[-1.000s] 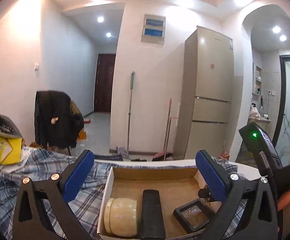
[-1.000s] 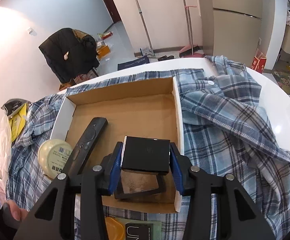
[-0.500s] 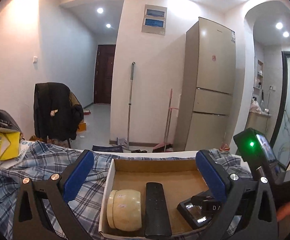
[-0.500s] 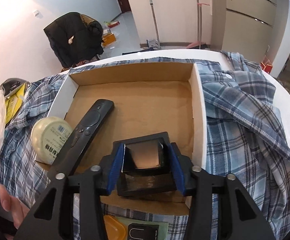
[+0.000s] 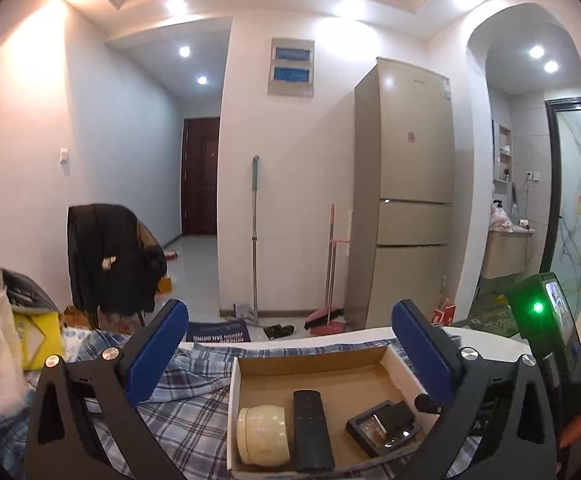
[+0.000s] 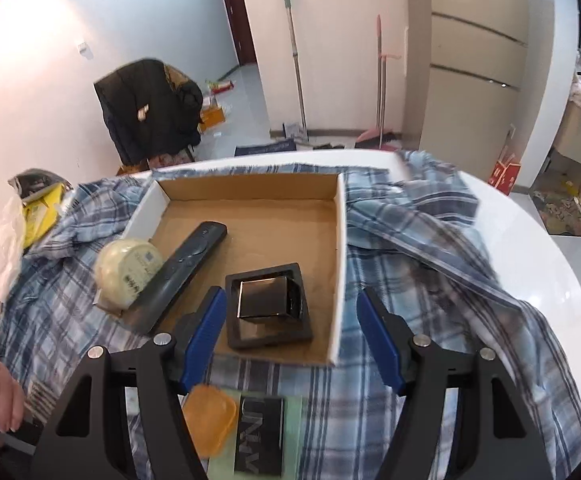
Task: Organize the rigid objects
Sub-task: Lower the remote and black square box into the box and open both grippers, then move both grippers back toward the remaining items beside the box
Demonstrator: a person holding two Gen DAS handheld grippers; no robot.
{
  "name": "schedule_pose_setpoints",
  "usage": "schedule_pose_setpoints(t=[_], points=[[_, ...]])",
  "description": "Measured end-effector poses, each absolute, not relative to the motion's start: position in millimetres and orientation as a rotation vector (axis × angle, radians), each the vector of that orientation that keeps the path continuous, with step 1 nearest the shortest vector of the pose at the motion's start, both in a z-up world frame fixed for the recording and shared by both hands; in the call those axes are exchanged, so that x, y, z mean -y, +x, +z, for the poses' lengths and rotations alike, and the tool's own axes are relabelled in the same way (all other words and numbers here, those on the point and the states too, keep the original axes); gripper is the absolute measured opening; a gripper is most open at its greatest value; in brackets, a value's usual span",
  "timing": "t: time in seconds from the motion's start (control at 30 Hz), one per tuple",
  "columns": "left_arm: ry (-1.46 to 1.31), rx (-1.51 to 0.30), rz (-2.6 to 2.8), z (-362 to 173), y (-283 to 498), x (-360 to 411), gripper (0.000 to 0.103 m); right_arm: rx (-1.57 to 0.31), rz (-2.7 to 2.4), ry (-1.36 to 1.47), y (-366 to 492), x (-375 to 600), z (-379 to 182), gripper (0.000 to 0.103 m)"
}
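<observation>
From the left wrist, the left gripper (image 5: pixel 290 354) hangs spread wide above the cardboard box (image 5: pixel 310 358), framing a cream jar (image 5: pixel 262 434), black remote (image 5: pixel 312 424) and black square case (image 5: pixel 382 426). From the right wrist, the right gripper (image 6: pixel 290 338) gapes empty near the case (image 6: pixel 268 306); plaid shirt (image 6: pixel 430 248) surrounds the box (image 6: pixel 340 256), an orange lid (image 6: pixel 210 420) just beside its near wall.

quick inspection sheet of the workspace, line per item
surface: white round table under a blue plaid shirt
job's things: cardboard box holds cream jar on its side, black remote, small black cube on a black square frame
clutter: orange lid, green packet, yellow bag
grippers: right gripper open, empty; left gripper open, empty
cables: nothing seen
surroundings: fridge, mop, jacket on chair
</observation>
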State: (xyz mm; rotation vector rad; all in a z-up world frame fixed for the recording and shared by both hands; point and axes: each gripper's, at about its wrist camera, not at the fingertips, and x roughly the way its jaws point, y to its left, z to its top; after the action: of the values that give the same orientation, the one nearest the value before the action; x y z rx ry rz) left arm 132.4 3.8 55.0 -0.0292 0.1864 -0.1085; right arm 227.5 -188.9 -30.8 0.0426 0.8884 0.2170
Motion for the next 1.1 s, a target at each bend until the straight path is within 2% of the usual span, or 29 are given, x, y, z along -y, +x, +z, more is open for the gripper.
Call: schedule_pose_setpoints(t=[0.23,0.47,0.6,0.83,1.0,1.1], points=[[-0.065,-0.211,-0.186,77,70,1,0.103,-0.818,0.267,0.029,153,185,-9,0.066],[-0.005,-0.168,-0.212,72,6,2,0.103,-0.801,0.276,-0.063,92,185,0,0.066],[-0.011,-0.17,-0.162,68,-14,-8,0.103,-0.798,0.248,-0.198,78,209,9,0.066],[-0.044,-0.202,-0.115,68,1,-22,0.103,-0.581,0.103,-0.368,106,294,15,0.067],[-0.033,-0.234,-0.084,52,32,-19,0.103,-0.506,0.16,-0.184,127,310,11,0.067],[-0.031,-0.27,-0.061,42,52,-19,0.103,-0.479,0.281,-0.006,137,298,10,0.072]])
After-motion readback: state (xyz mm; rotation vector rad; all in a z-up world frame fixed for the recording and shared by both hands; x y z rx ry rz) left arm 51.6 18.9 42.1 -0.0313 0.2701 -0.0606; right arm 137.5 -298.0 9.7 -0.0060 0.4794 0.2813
